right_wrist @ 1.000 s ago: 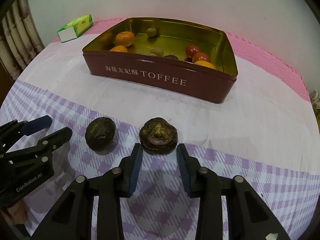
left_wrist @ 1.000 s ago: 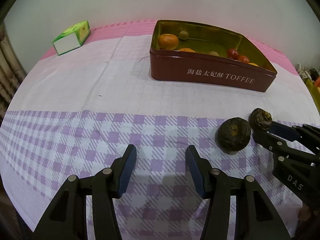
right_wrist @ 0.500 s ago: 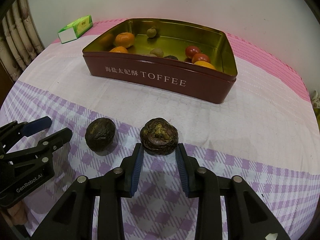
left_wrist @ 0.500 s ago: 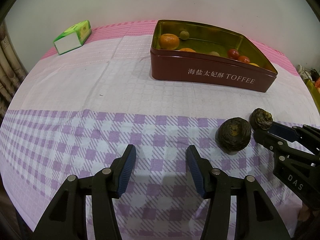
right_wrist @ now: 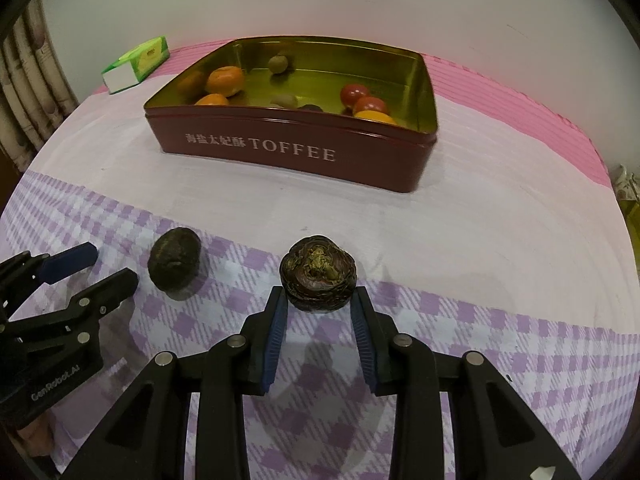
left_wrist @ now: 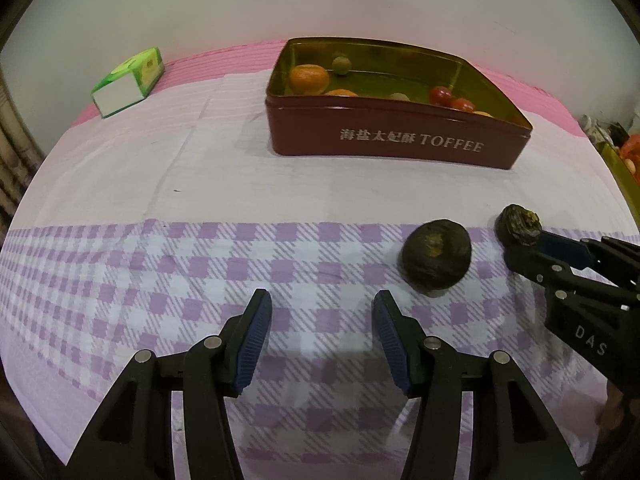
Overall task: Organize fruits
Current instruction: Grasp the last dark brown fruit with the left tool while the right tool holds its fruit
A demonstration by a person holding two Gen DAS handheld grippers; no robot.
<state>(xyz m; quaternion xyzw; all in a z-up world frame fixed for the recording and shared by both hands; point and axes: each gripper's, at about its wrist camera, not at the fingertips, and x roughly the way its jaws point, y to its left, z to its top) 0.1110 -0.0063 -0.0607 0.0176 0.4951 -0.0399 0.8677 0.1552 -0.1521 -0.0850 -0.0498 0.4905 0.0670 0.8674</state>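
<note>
On the checked bench (right_wrist: 500, 344), my right hand-held gripper (right_wrist: 319, 304) pinches a dark wrinkled fruit (right_wrist: 319, 278); my left hand-held gripper (left_wrist: 322, 312) (empty) stays spread.

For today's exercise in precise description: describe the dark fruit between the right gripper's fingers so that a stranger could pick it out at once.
Start at the red TOFFEE tin; on the purple checked cloth in front of it lie two dark fruits. The dark wrinkled fruit sits between the right gripper fingertips. Unlike the duller, smoother dark fruit beside it, it is glossy, ridged, with a yellowish patch on top.
</note>
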